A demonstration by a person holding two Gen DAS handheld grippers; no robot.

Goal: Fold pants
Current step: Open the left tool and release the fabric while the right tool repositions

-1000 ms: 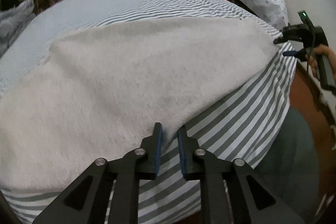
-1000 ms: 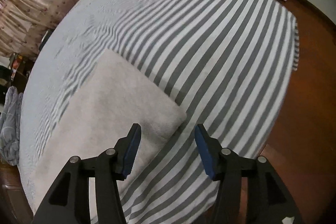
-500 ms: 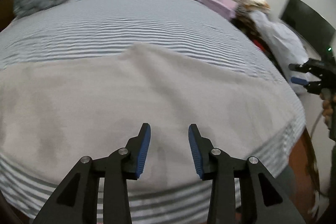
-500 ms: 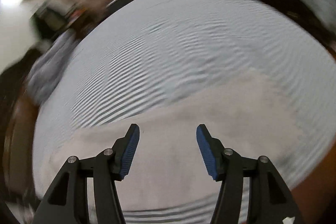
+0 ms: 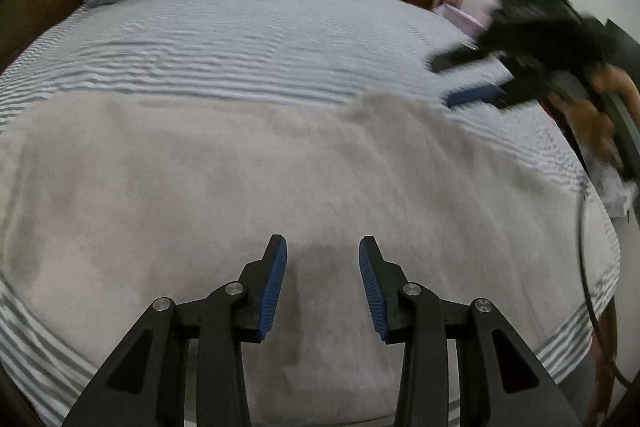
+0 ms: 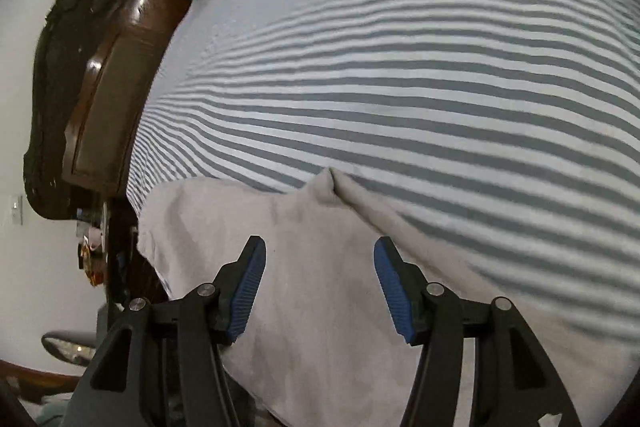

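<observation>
Between folds, both grippers hovering empty over pants
Pants (image 5: 248, 195) lying flat on striped bed (image 5: 248, 27); left gripper (image 5: 322, 287) and right gripper (image 6: 320, 291) jaws wide; next probably gripping a pants edge.

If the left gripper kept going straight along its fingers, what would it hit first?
Most likely the pale grey pants spread on the striped bed: the open left gripper points down onto that fabric, with nothing between. Depth is uncertain.

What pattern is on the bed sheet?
Grey and white stripes on the bed sheet, clearest in the right wrist view.
</observation>
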